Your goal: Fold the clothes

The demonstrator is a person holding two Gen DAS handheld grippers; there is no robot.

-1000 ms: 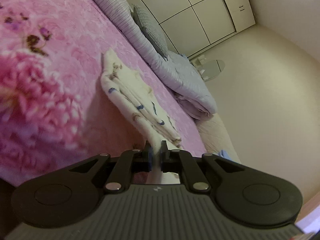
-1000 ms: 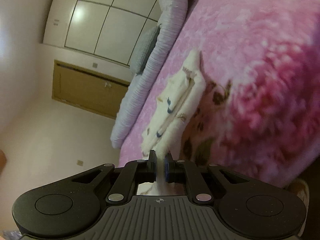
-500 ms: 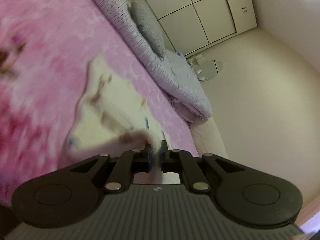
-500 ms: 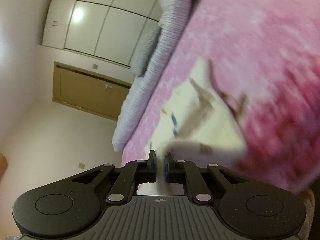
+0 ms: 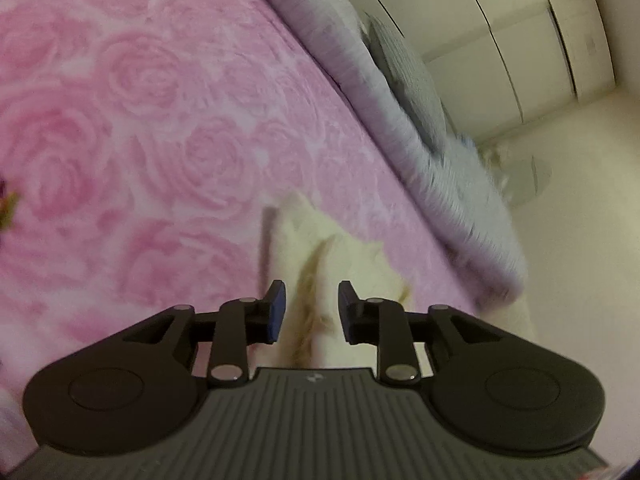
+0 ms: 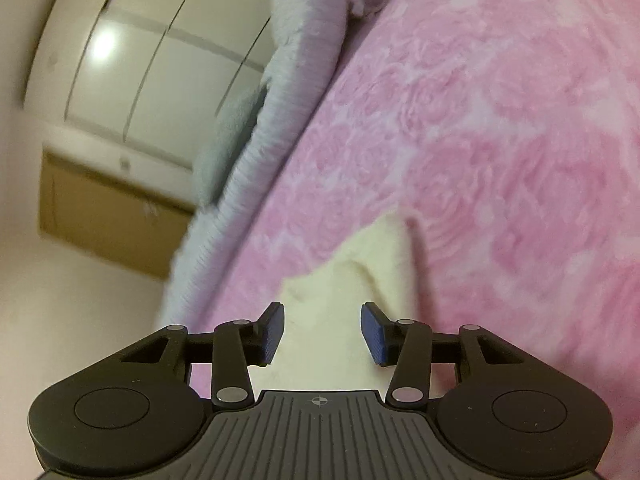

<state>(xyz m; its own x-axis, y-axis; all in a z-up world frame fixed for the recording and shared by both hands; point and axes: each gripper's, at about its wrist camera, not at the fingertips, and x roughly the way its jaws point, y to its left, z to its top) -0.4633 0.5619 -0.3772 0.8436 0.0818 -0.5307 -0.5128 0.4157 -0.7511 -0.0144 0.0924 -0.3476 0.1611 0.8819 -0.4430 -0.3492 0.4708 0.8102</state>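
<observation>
A cream printed garment (image 5: 320,264) lies folded on the pink rose-patterned bedspread (image 5: 152,128). In the left wrist view my left gripper (image 5: 310,312) hangs just over its near edge, jaws opening, the cloth showing in the gap but clear of the blue pads. The right wrist view shows the same garment (image 6: 360,280) on the bedspread (image 6: 500,120). My right gripper (image 6: 322,334) is over it, jaws opening wider, cloth below the gap and no pad pressing on it. The garment's near part is hidden under both grippers.
A rolled lilac-grey quilt (image 5: 440,152) with a grey pillow (image 5: 404,64) runs along the bed's far side. Behind it stand white wardrobe doors (image 5: 500,32). The right wrist view shows the quilt (image 6: 280,120), the wardrobe (image 6: 140,60) and a wooden cabinet (image 6: 108,216).
Both grippers carried the garment's edge forward across the bed, folding it over. Their jaws, shut on the cloth before, now stand apart and the cloth lies released.
</observation>
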